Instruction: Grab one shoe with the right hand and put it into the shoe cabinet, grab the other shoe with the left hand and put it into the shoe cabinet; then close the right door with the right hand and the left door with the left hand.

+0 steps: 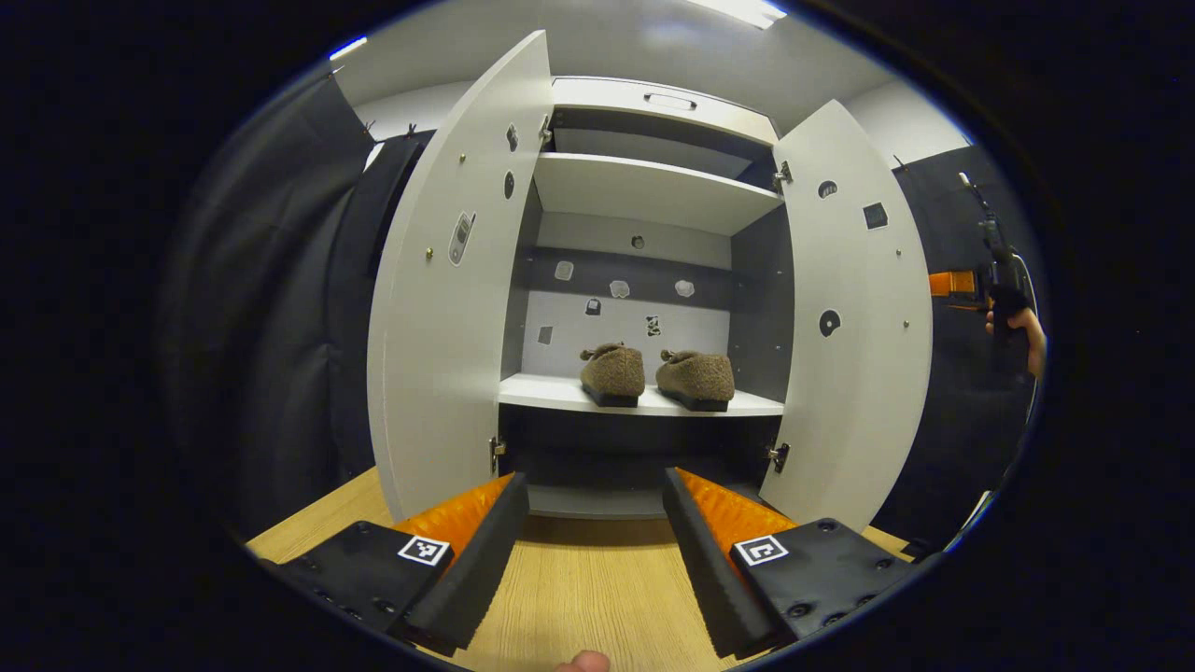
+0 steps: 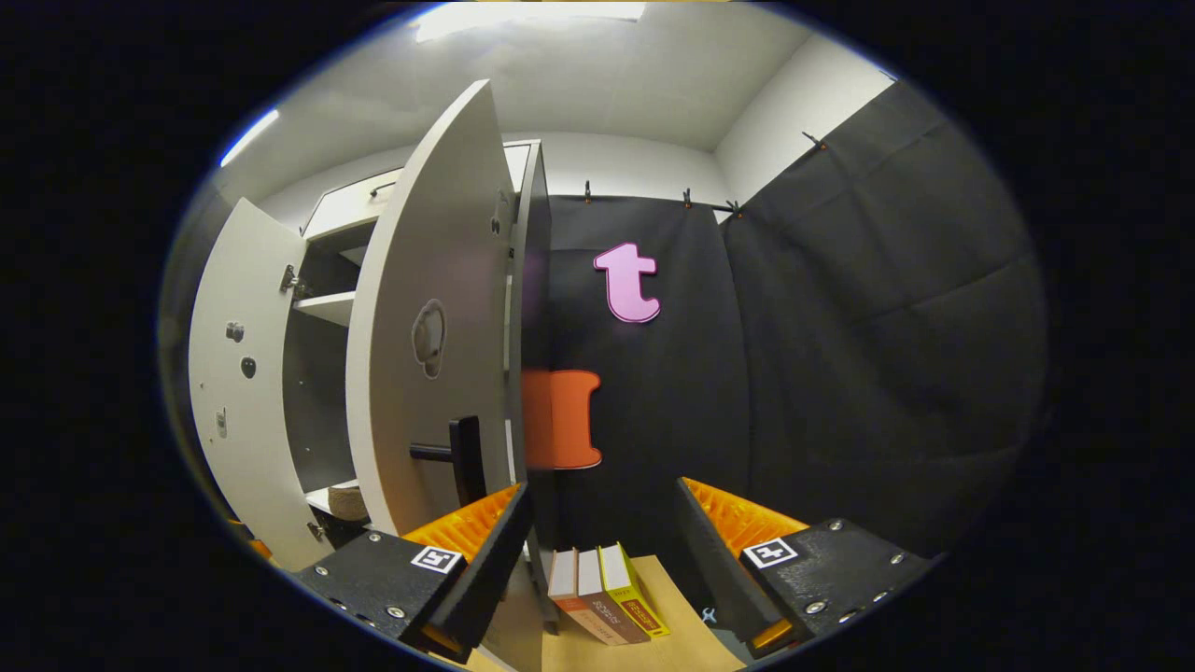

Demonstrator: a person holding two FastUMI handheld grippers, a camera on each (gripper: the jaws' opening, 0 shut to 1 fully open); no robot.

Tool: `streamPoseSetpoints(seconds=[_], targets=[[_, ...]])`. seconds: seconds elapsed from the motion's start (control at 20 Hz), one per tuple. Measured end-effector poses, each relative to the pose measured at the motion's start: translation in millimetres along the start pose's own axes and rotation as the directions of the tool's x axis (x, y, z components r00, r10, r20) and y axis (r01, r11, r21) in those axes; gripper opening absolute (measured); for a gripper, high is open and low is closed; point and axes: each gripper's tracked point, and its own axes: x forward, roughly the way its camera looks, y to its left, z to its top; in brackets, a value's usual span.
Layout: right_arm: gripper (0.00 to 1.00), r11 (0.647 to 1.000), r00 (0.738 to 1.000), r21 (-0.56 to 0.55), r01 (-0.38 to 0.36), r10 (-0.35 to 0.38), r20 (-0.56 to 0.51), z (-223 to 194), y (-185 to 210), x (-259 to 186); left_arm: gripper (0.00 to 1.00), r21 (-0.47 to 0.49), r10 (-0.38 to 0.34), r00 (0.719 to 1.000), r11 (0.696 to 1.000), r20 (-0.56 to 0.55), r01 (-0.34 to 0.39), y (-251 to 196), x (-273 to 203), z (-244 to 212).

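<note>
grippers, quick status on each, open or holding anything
Left gripper: open, holding nothing, facing the open shoe cabinet.
Right gripper: open, holding nothing, beside the right door.

The left gripper view is looking straight into the open shoe cabinet point(image 1: 644, 280) from out front, low over the wooden table point(image 1: 569, 588), taking in both open doors at a middling distance. The right gripper view is sitting off at the cabinet's right side, very near the outer face of the right door point(image 2: 429, 327), facing along it toward the cloth wall. Both views are sharing the right door point(image 1: 854, 308), the left door point(image 1: 457, 280) point(image 2: 238, 373) and the cabinet's shelves.
</note>
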Motion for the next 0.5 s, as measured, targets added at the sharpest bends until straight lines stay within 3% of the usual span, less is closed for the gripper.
streamPoseSetpoints(seconds=[0.1,0.15,0.5], targets=[[0.91,1.000,1.000,-0.021,-0.004,0.004,0.013,-0.2,2.8,1.4,0.99,-0.002,0.004,1.000,1.000,0.002,-0.004,2.5,1.8,0.5],[0.90,1.000,1.000,-0.029,-0.002,0.003,0.013,-0.5,5.8,1.6,0.95,-0.003,0.005,1.000,1.000,0.002,-0.005,3.7,2.6,0.8],[0.88,0.999,1.000,-0.043,-0.008,0.009,0.027,2.0,24.1,-1.6,0.95,-0.019,-0.016,1.000,1.000,0.006,0.017,5.6,9.2,3.2]])
